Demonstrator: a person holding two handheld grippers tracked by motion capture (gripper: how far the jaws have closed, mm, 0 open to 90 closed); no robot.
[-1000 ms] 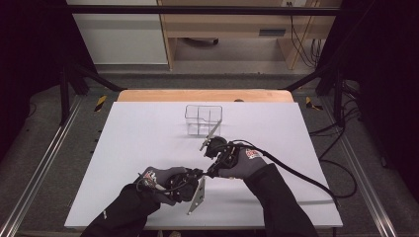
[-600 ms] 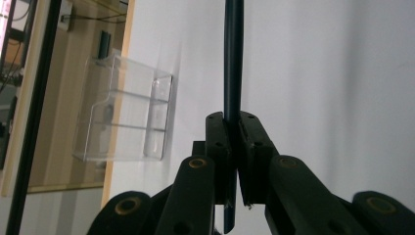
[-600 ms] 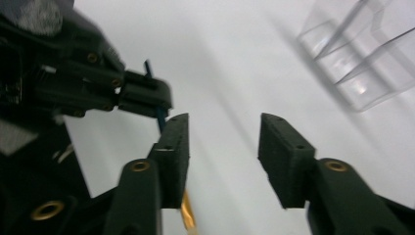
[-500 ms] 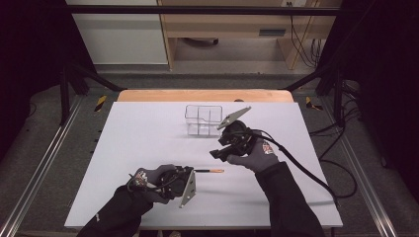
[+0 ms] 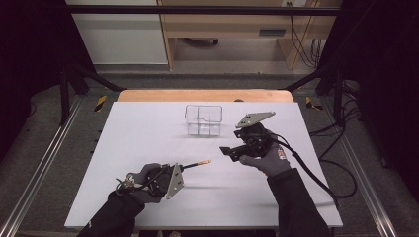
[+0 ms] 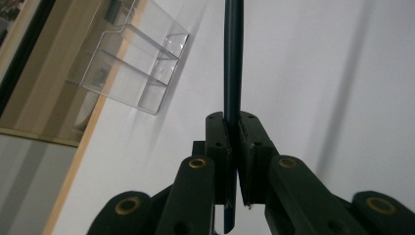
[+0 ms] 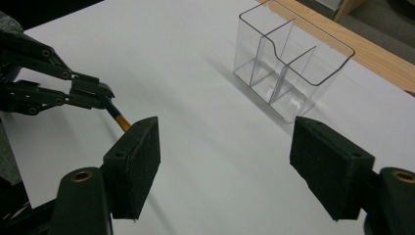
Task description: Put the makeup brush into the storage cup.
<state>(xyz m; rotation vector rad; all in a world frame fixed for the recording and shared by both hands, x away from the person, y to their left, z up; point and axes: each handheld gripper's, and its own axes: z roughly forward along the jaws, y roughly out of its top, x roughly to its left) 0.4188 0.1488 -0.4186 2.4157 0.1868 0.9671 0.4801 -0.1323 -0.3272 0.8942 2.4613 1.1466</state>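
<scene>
High view: the left gripper [image 5: 179,170] pinches a slim pen [image 5: 196,164] above the table [image 5: 123,148]; the right gripper [image 5: 228,152] gapes empty nearby. To pocket it in the clear organizer [image 5: 203,119], tilt the pen upright first, then lower slowly.

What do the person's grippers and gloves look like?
Both grippers, left gripper and right gripper, are black with brass-coloured rivets. Each carries a grey three-cornered plate and trails a black cable. The person wears grey gloves and dark sleeves.
</scene>
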